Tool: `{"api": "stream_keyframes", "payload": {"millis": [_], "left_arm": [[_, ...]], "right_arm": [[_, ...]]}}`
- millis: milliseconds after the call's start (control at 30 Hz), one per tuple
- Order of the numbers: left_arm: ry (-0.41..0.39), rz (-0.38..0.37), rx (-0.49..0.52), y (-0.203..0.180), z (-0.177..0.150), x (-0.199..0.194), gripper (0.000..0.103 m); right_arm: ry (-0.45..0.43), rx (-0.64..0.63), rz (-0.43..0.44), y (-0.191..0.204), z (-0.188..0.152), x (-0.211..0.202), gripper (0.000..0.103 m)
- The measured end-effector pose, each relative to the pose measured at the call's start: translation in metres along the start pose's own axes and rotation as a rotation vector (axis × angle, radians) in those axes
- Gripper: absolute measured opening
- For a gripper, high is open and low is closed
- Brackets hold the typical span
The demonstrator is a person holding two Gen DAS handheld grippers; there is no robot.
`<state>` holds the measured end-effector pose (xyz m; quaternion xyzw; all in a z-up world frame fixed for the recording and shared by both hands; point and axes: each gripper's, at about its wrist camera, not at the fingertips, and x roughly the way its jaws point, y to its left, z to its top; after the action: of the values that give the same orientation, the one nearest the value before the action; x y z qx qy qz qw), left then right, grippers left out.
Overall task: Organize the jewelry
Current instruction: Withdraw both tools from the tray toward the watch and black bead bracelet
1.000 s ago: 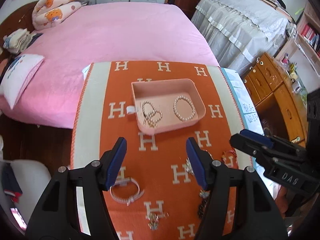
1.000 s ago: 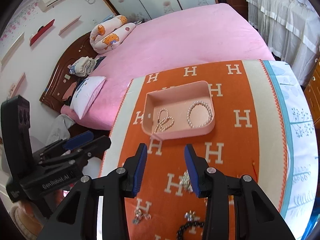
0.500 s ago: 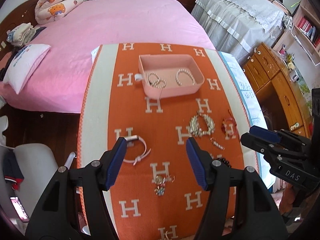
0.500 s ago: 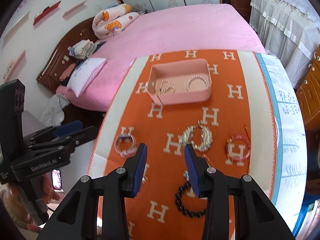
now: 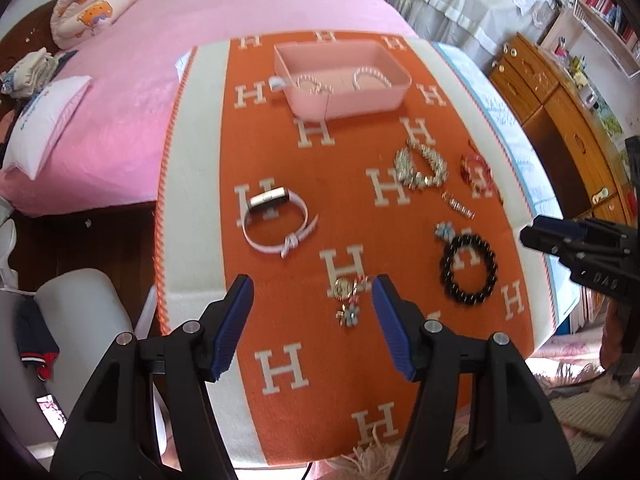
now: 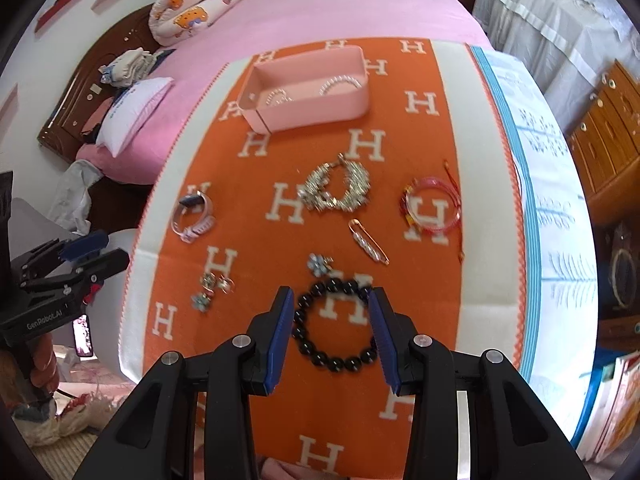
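A pink tray (image 5: 396,96) (image 6: 352,108) at the far end of the orange H-patterned cloth (image 5: 304,168) holds two pearl bracelets (image 5: 370,77). Loose on the cloth lie a white strap bracelet (image 5: 280,220) (image 6: 192,216), a rhinestone necklace (image 5: 420,166) (image 6: 340,188), a red cord bracelet (image 6: 430,204), a hair clip (image 6: 368,242), earrings (image 5: 348,296) and a black bead bracelet (image 5: 468,270) (image 6: 334,326). My left gripper (image 5: 312,296) is open, above the near cloth by the earrings. My right gripper (image 6: 330,308) is open, its fingers either side of the black bead bracelet.
A pink bed (image 5: 240,4) lies beyond the table. A wooden dresser (image 5: 560,92) stands at the right, a white-draped table (image 6: 560,12) behind it. A grey chair (image 5: 72,320) sits at the table's left edge.
Both grippers have pulled back from the pink tray toward the near end of the table. The loose jewelry has come into view, and the right gripper now frames the black bead bracelet.
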<state>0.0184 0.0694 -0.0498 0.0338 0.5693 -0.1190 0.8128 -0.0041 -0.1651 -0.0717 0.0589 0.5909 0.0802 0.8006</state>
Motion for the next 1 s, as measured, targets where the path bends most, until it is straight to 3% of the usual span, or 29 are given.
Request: {"api": "stream_keyframes", "payload": {"millis": [433, 667, 1000], "left_arm": [[0.087, 0.031, 0.003, 0.008, 0.000, 0.049, 0.059], [0.084, 0.071, 0.003, 0.010, 0.014, 0.079, 0.059], [0.092, 0.109, -0.025, 0.016, 0.034, 0.107, 0.059]], "right_arm": [[0.075, 0.057, 0.027, -0.020, -0.018, 0.029, 0.039], [0.129, 0.104, 0.051, -0.035, -0.033, 0.062, 0.039], [0.129, 0.053, -0.005, -0.032, -0.036, 0.086, 0.028]]}}
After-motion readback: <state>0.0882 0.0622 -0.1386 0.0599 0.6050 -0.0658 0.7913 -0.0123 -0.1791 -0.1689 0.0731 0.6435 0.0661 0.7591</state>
